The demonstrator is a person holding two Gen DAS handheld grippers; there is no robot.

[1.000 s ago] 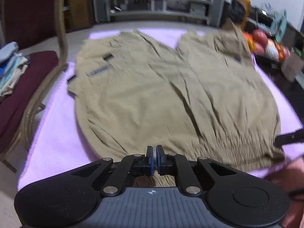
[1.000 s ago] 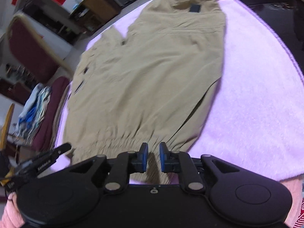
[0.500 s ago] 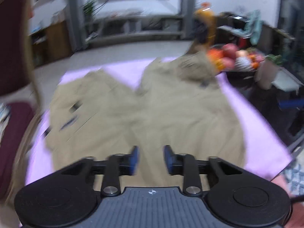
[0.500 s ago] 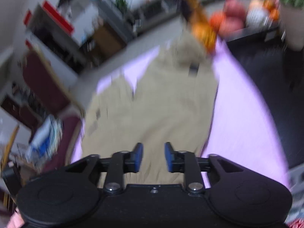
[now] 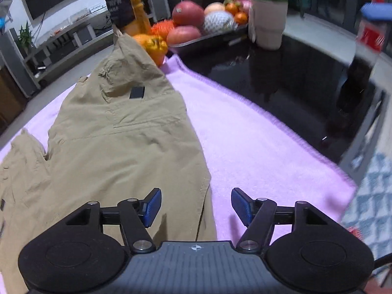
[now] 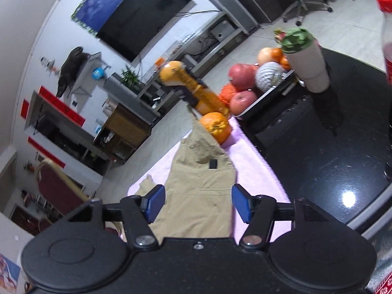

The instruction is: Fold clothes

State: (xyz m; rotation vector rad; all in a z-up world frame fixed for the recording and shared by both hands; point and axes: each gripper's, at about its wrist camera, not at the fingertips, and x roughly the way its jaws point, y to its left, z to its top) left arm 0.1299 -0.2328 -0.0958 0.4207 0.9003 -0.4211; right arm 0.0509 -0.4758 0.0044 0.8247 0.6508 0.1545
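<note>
Khaki trousers lie spread flat on a pink towel that covers part of a black table. In the left wrist view my left gripper hovers over the right edge of the near trouser leg, jaws opening, nothing between the blue pads. In the right wrist view my right gripper is lifted above the trousers and looks along the leg toward its far end, jaws opening and empty. The waistband end lies out of view below both cameras.
An orange and an orange bottle stand at the far tip of the trouser leg. A tray of fruit and a beige cup sit on the glossy black table. A maroon chair stands at the left.
Both grippers let go of the waistband and their jaws spread apart. The left one swung right toward the leg's outer edge. The right one rose and tilted up, bringing the room into view.
</note>
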